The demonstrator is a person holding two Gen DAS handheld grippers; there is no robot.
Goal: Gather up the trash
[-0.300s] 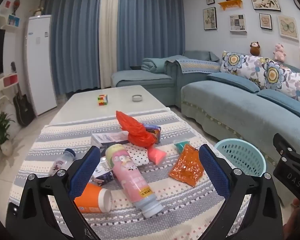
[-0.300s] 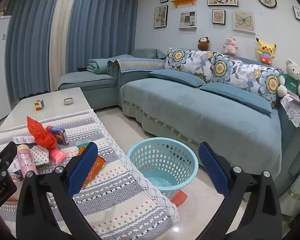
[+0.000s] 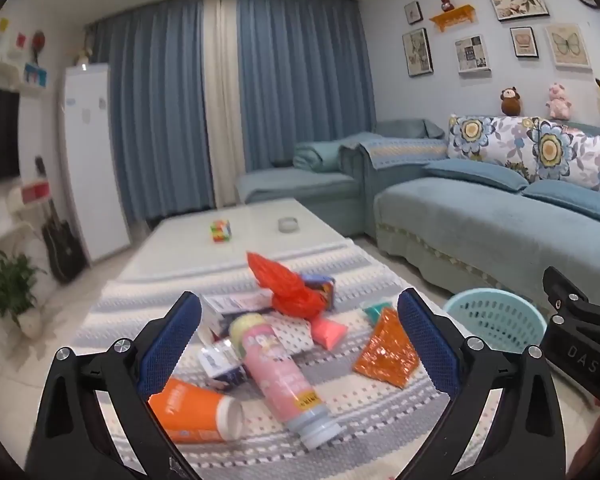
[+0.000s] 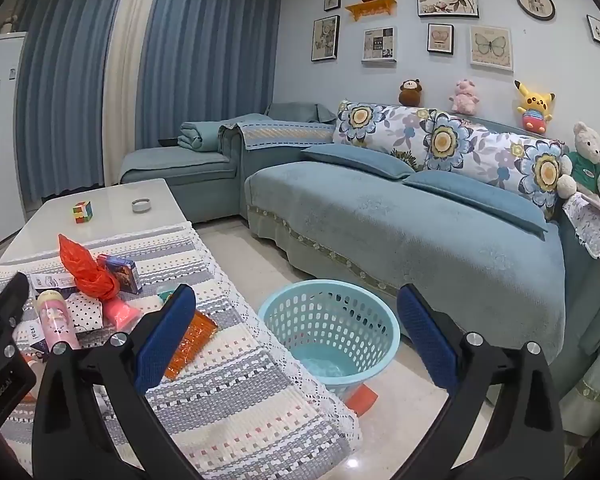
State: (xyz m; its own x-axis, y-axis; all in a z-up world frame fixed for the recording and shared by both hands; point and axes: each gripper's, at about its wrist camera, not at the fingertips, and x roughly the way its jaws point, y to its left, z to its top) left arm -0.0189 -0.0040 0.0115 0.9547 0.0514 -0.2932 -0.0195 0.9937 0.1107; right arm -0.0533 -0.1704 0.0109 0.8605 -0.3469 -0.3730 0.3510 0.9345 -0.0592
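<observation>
A heap of trash lies on the striped cloth of the low table: a pink bottle, an orange cup on its side, a red plastic bag, an orange foil wrapper, a pink pouch and small boxes. My left gripper hovers open just before the heap, nothing between its blue pads. My right gripper stands open over the table's right edge, above a light-blue basket on the floor. The orange wrapper shows behind its left finger.
A colour cube and a small round dish sit on the bare far half of the table. A blue sofa runs along the right. An orange scrap lies by the basket. A guitar and a plant stand at the left.
The left wrist view has tilted up and drawn slightly nearer the heap. The right gripper has barely moved. Both stay open.
</observation>
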